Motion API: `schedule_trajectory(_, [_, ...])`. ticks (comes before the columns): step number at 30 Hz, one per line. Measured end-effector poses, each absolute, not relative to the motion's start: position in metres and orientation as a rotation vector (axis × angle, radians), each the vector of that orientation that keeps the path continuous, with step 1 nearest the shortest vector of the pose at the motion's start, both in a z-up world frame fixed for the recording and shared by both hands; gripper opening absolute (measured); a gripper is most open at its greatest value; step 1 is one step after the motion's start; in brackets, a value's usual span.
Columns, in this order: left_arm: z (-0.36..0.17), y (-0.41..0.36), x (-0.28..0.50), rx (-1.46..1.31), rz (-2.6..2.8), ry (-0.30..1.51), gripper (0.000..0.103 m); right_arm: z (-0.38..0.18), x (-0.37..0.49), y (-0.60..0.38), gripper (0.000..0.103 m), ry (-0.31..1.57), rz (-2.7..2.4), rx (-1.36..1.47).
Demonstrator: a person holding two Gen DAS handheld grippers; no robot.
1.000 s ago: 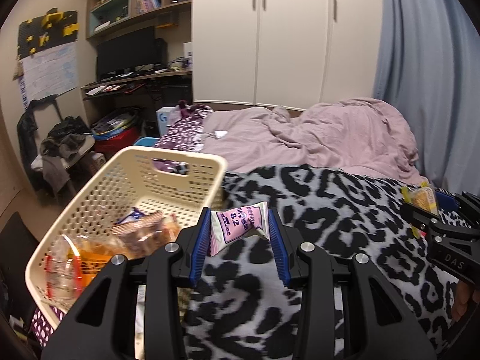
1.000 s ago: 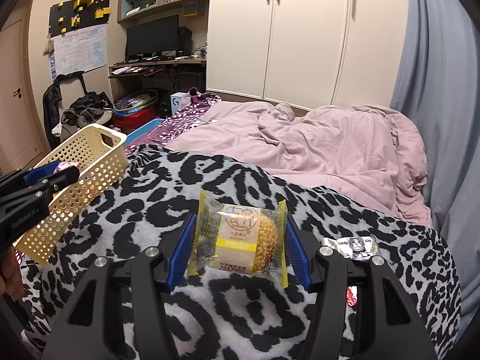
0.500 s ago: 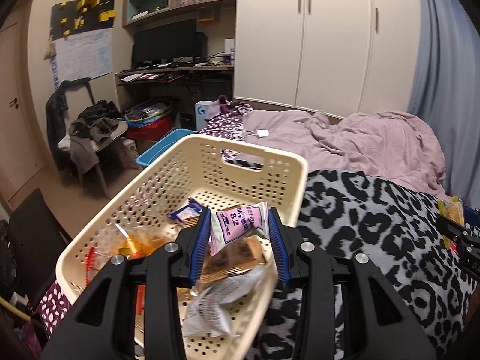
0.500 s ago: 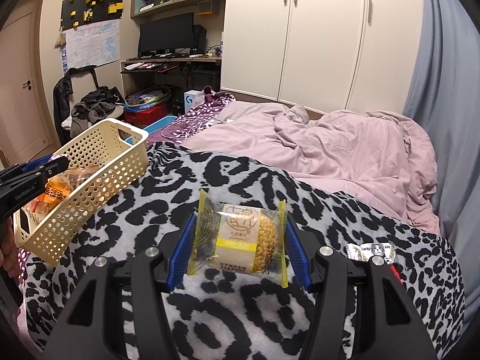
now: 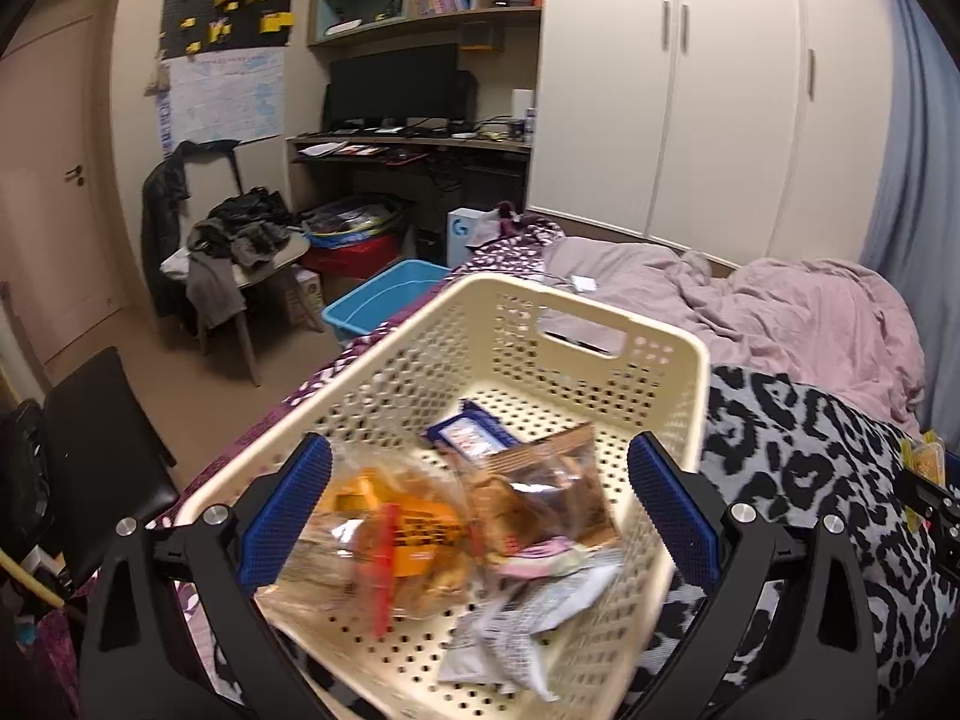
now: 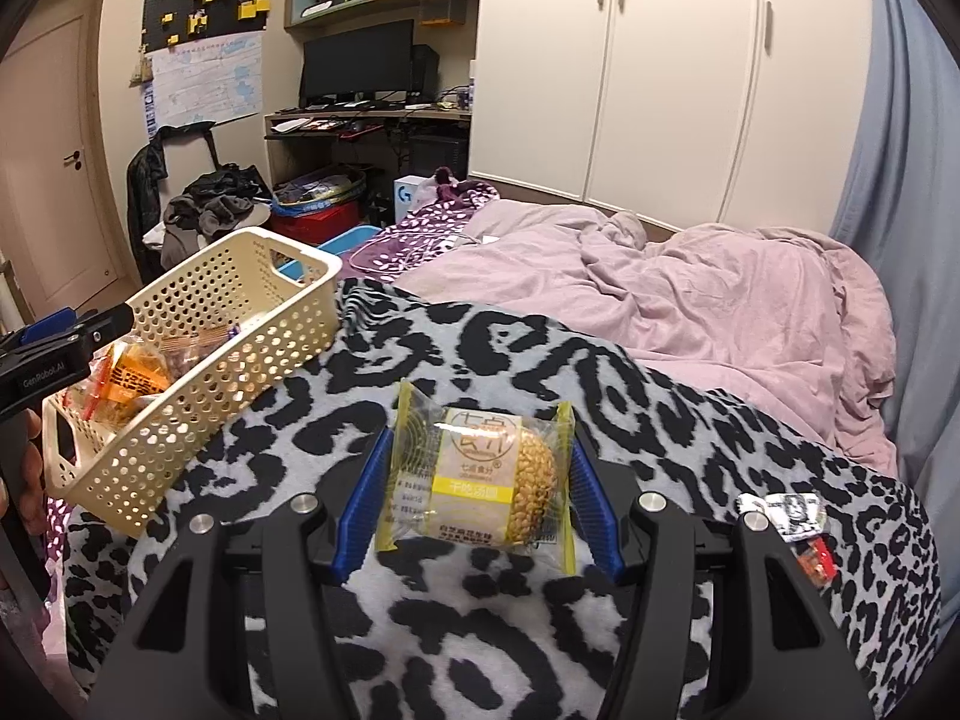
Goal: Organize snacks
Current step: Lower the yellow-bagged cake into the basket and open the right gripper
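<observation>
Left wrist view: left gripper (image 5: 480,504) jaws now spread wide and empty; the pink packet (image 5: 543,558) held half a second ago lies in the cream basket (image 5: 684,396) among other snacks. One item sorted. Right gripper (image 6: 474,480) jaws stay clamped on the yellow pastry pack (image 6: 480,474) above the leopard blanket (image 6: 690,420); Chinese print, unreadable. "GenRobot.AI" shows on the left gripper's body.

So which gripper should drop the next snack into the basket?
Right. The right gripper is shut on the yellow-wrapped cake, beside the basket; the left gripper hangs open and empty over it.
</observation>
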State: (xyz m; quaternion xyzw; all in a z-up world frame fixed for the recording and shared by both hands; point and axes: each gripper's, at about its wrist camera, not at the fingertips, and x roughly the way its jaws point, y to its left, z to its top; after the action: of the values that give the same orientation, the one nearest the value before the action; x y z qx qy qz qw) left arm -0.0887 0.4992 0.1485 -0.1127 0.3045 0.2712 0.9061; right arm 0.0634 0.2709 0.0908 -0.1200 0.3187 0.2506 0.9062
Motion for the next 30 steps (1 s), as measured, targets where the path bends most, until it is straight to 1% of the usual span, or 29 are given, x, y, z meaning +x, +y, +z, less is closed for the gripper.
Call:
schedule_trajectory(6, [0.148,0.516,-0.109,-0.273,0.603,0.614,0.100,0.091,0.057,0.294,0.057,0.661,0.584,-0.245])
schedule_trajectory(18, [0.151,0.525,-0.143,-0.174,0.763,0.587,0.100,0.103,0.030,0.369,0.057,0.632,0.794,-0.270])
schedule_trajectory(23, [0.151,0.534,-0.159,-0.197,0.804,0.585,0.100,0.107,0.017,0.400,0.057,0.611,0.873,-0.282])
schedule_trajectory(30, [0.149,0.545,-0.173,-0.225,0.847,0.578,0.100,0.104,0.010,0.432,0.057,0.630,0.933,-0.271])
